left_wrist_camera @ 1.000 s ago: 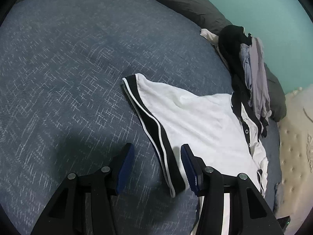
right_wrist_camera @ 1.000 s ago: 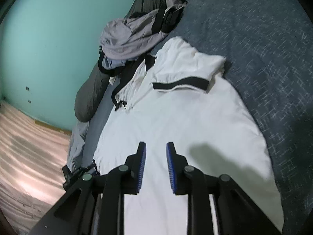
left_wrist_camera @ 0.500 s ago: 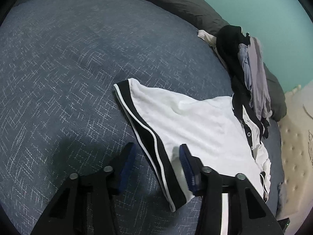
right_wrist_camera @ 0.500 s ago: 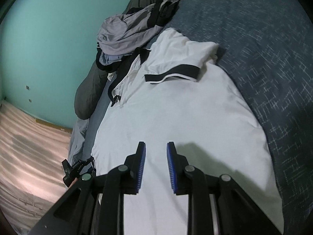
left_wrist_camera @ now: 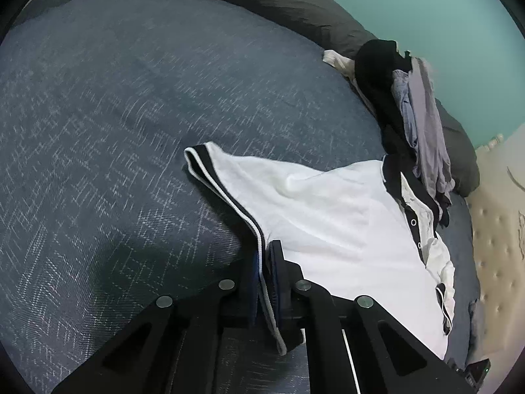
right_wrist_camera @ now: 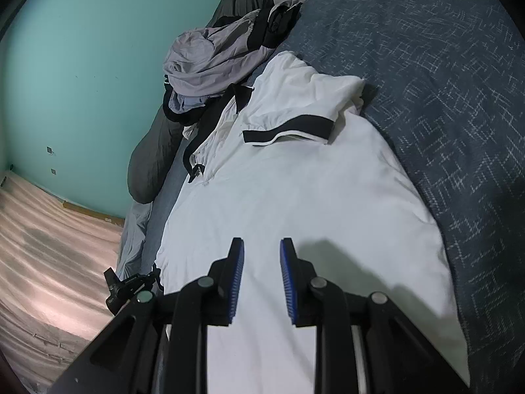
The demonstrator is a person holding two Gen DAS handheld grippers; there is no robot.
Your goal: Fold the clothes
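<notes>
One white shirt [left_wrist_camera: 334,216] lies spread on the bed [left_wrist_camera: 131,115], my left gripper [left_wrist_camera: 267,262] clamped on its dark-trimmed sleeve edge. My right gripper [right_wrist_camera: 261,256] hovers over the shirt's body, jaws apart, empty. One heap of clothes [right_wrist_camera: 213,62] sits just beside the collar.

A bed [left_wrist_camera: 137,105] with a dark blue flecked cover carries a white shirt [left_wrist_camera: 334,223] with black trim, spread flat. Beside its collar lies a heap of grey and black clothes [right_wrist_camera: 213,62], against a long dark grey pillow [left_wrist_camera: 279,3].
</notes>
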